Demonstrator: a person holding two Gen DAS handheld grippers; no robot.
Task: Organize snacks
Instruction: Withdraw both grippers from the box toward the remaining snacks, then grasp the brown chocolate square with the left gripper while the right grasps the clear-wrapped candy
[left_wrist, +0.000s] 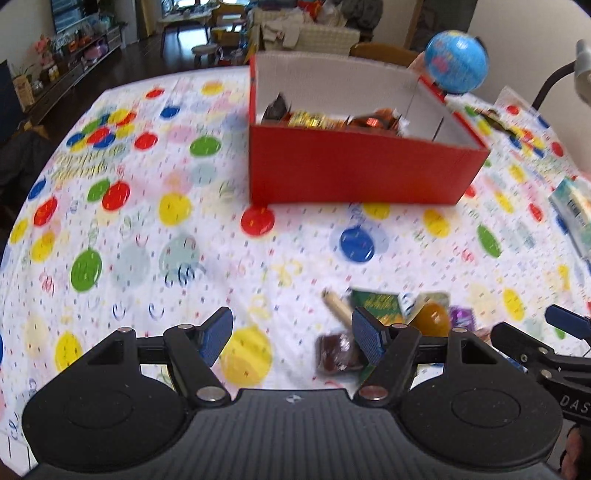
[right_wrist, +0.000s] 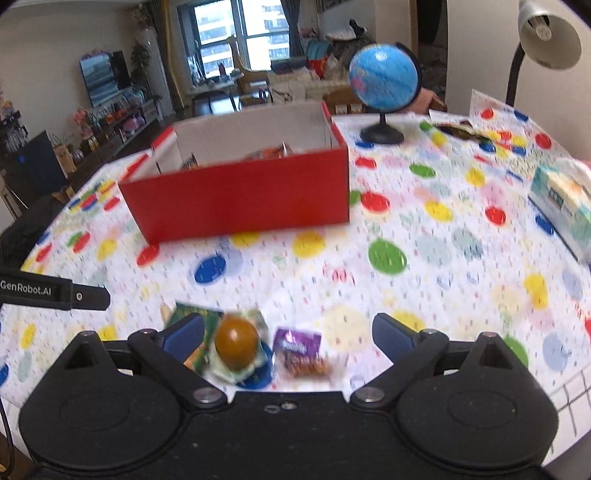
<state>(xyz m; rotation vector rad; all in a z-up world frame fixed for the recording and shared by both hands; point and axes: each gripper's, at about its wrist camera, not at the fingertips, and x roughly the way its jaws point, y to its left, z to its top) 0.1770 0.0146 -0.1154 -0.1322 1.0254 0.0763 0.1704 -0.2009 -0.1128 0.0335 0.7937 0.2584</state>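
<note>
A red box (left_wrist: 354, 170) with white inside stands on the dotted tablecloth and holds several wrapped snacks (left_wrist: 321, 119); it also shows in the right wrist view (right_wrist: 243, 195). Loose snacks lie near the table's front edge: a brown packet (left_wrist: 334, 352), a green packet (left_wrist: 380, 304), a wrapped brown egg (right_wrist: 236, 343) and a purple packet (right_wrist: 299, 349). My left gripper (left_wrist: 291, 338) is open and empty, just left of the brown packet. My right gripper (right_wrist: 288, 338) is open over the egg and purple packet, touching neither.
A blue globe (right_wrist: 384, 79) on a black stand sits behind the box at the right. A tissue pack (right_wrist: 565, 206) lies at the right edge. A desk lamp (right_wrist: 546, 37) stands at the far right. The table's front edge is close below both grippers.
</note>
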